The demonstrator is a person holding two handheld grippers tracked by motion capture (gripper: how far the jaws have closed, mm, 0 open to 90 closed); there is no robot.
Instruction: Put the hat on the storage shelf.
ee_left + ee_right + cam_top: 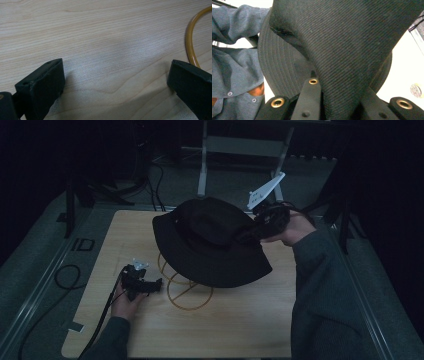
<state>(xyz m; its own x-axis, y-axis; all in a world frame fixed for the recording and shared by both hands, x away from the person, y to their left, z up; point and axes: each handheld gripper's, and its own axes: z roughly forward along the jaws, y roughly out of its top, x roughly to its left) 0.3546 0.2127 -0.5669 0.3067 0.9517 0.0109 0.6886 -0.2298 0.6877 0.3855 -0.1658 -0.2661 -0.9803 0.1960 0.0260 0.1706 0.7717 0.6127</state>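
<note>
Three cameras on one table (240, 320)

High view looks forward and down; left gripper view skims the wood beside the wire stand (191, 42); right gripper view presses against the hat (352, 45).

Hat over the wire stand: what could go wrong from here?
1. The right gripper pinches only a fold of the black hat's crown, so the fabric could slip out.
2. The wide brim hides most of the yellow wire stand, so it may land off-centre or snag and tip it.
3. The left gripper sits open beside the stand's base, not holding it, so the stand could slide.
</note>
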